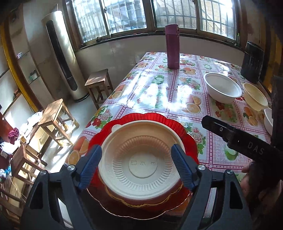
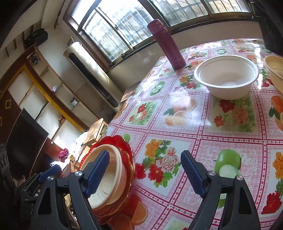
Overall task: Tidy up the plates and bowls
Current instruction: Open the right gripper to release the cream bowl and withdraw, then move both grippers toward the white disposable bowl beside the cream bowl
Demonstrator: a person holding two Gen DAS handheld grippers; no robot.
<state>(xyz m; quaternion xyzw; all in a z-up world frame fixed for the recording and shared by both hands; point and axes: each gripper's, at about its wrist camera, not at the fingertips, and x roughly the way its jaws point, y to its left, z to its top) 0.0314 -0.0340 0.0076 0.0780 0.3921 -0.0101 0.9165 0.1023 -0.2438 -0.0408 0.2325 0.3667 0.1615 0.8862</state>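
Between the blue ribbed pads of the left gripper lay an upturned cream bowl, its ridged base facing up. The jaws stood wide apart and the pads did not appear to press on the bowl's sides, though the gap at each side was small. The bowl sat on a stack of red scalloped plates with gilt edging, and the stack rested at the near left corner of the table, close to its left edge.

The right gripper also had its jaws spread — nothing lay between them but the fruit-and-flower tablecloth. Its left pad hung just in front of the cream bowl and red plates as that camera saw them; whether it touched them could not be told. In the left camera's view the right gripper's black finger reached in from the right, just beside the plates.

Farther along the table, toward its right edge, stood a large white bowl, upright, with a smaller cream-yellow bowl just beside it on the right. Part of another white bowl showed at the right edge, mostly hidden. A tall purple flask stood upright near the far edge, below the barred windows.
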